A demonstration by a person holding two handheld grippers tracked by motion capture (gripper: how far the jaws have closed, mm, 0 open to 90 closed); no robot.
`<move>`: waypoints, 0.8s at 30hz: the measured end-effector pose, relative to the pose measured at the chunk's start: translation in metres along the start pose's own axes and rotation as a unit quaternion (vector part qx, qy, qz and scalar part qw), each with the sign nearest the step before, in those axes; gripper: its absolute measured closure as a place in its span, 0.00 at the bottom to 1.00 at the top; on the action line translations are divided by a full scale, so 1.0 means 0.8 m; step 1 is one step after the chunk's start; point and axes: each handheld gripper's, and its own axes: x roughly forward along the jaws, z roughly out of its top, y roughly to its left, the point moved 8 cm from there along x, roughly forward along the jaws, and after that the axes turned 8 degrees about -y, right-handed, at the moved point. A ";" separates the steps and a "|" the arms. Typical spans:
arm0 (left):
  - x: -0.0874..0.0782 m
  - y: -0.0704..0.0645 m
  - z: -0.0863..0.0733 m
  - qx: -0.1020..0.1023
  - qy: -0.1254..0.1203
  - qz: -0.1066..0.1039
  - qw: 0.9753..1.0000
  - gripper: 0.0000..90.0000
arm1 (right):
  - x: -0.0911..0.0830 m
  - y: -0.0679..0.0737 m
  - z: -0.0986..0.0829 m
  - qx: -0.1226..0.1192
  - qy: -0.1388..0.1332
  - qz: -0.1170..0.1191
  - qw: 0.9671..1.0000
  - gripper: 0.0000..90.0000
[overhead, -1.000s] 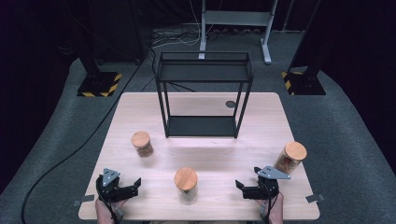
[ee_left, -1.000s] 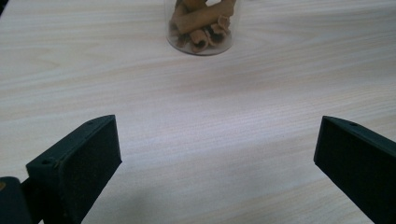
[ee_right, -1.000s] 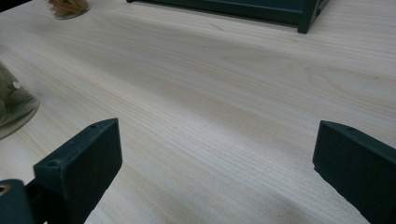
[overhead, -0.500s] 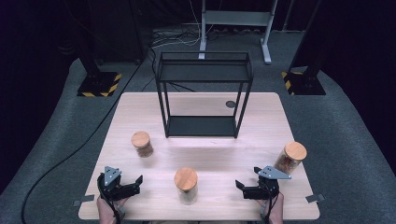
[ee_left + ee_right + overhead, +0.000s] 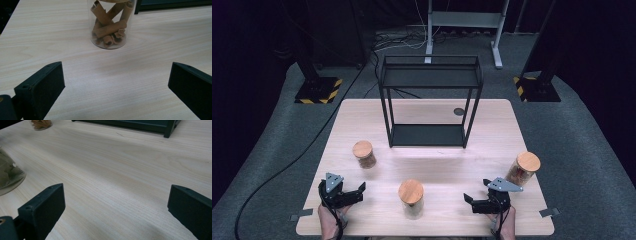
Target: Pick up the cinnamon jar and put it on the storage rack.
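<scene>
just ahead of left tongs (image 5: 116,82), jar (image 5: 110,25)

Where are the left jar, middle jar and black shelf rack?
left jar (image 5: 362,149), high view, wooden lid
middle jar (image 5: 411,191), high view, wooden lid
black shelf rack (image 5: 427,135), high view, bottom shelf

On the table (image 5: 427,155) the rack (image 5: 430,102) stands at the far middle. Three jars stand before it — one (image 5: 363,153) at the left, one (image 5: 411,198) in the near middle, one (image 5: 523,168) at the right edge — well apart from each other.
</scene>
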 end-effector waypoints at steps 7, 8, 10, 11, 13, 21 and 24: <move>0.013 0.000 0.004 0.013 0.004 -0.004 1.000 0.00 | 0.000 -0.001 0.001 0.000 -0.004 -0.010 1.000 0.01; 0.015 -0.001 0.005 0.018 0.005 -0.003 1.000 0.00 | 0.000 -0.001 0.001 -0.001 -0.004 -0.009 1.000 0.01; 0.020 -0.001 0.006 0.025 0.006 -0.002 1.000 0.00 | -0.001 -0.001 0.001 -0.001 -0.005 -0.007 1.000 0.00; 0.023 -0.002 0.006 0.030 0.008 -0.004 0.999 0.00 | -0.001 -0.001 0.001 -0.001 -0.005 -0.007 1.000 0.00; 0.028 -0.002 0.009 0.038 0.006 -0.003 0.999 0.00 | -0.001 -0.001 0.001 -0.002 -0.005 -0.008 1.000 0.00; 0.049 0.005 0.030 0.025 -0.006 0.010 1.000 0.00 | -0.001 -0.001 0.001 -0.002 -0.006 -0.009 1.000 0.00; 0.057 0.003 0.036 0.025 -0.008 0.010 1.000 0.00 | -0.001 -0.001 0.001 -0.002 -0.006 -0.009 1.000 0.00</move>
